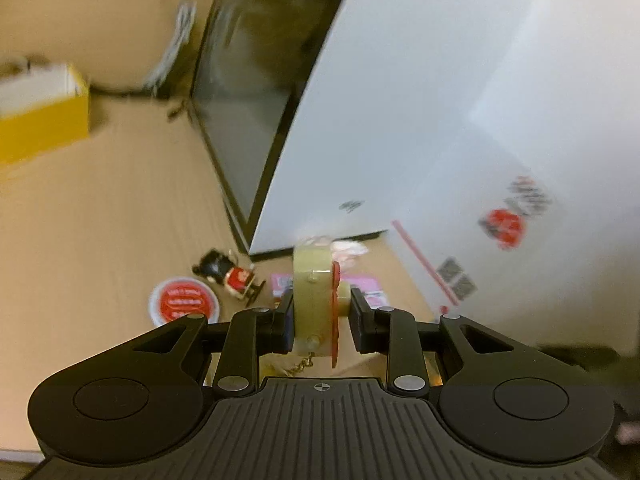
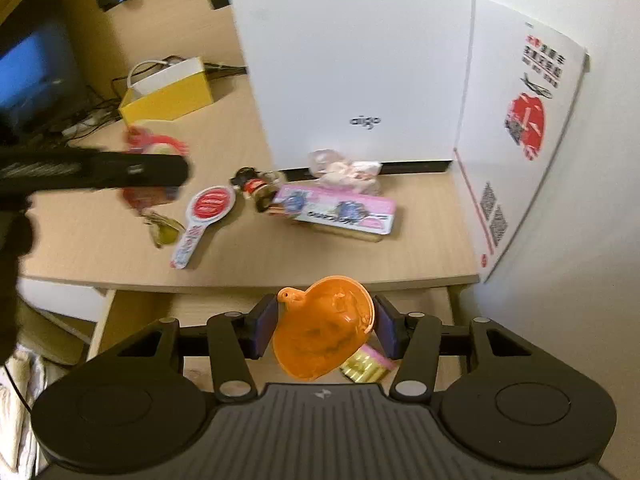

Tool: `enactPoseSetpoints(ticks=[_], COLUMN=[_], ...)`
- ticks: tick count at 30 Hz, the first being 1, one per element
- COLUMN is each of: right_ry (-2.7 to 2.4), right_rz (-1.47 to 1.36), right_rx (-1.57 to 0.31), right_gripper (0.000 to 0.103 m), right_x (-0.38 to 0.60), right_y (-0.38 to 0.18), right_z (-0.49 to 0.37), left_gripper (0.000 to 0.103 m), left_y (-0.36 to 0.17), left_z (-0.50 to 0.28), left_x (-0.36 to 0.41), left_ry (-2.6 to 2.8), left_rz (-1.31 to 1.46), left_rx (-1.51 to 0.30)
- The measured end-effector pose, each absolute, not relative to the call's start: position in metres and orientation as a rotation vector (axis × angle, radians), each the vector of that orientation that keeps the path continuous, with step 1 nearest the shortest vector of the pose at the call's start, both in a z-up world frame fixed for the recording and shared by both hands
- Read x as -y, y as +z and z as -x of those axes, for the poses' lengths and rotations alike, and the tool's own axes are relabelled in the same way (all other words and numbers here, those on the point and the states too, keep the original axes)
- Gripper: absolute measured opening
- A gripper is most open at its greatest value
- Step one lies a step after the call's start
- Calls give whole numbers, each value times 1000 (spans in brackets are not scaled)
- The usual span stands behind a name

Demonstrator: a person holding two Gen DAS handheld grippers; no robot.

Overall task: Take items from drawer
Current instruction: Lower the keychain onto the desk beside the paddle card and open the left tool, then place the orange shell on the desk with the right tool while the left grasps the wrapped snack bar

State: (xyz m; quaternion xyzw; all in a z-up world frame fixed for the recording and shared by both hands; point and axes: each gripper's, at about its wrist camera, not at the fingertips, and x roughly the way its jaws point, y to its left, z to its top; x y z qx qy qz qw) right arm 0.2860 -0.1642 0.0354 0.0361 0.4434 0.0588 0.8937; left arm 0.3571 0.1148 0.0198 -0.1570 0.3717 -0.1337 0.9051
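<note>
From the left wrist, the left gripper (image 1: 320,316) pinches a gold and red keychain (image 1: 316,304) above the wooden desk (image 1: 100,220), near a toy figure (image 1: 232,276).

From the right wrist, the right gripper (image 2: 325,330) squeezes an orange heart-shaped case (image 2: 324,332) over the open drawer (image 2: 136,312), by some gold batteries (image 2: 366,368).

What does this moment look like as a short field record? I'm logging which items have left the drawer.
left tool: shut on a gold and red trinket with a chain, held above the desk
right tool: shut on an orange heart-shaped case, over the open drawer
on desk: red and white paddle, small figurine, pink package, clear bag of pale items
left in drawer: a gold and pink pack, partly hidden
behind: white case, yellow box
</note>
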Motion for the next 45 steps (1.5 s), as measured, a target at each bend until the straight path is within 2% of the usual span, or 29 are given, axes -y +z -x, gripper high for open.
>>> enactPoseSetpoints(ticks=[5,11,20,26,37,45], right_ry=[105,102,108,120,75,17], right_rz=[-69,-34,-30,-23,14,220], right_rx=[-973,-996,-1013,-1004,-972,-818], right_gripper=[51,51,51,51,51,51], right_x=[177,181,181,179,181,165], right_y=[18,12,0,1,4,24], right_z=[-286,-283,-287,-285,-300,-348], left_gripper=[30,30,30,30,30,30], left_y=[-30,-49,-9,-1,-51,-79], left_z=[-395,-398,-377,-333,-256,-230], left_x=[-108,-109,-132,-141,-141,-164], left_ry=[-206,-127,-90,-82,-101,-40], left_rz=[242,113,167,178,214,277], left_rx=[-851,-849,-734,-734,-943,-1030])
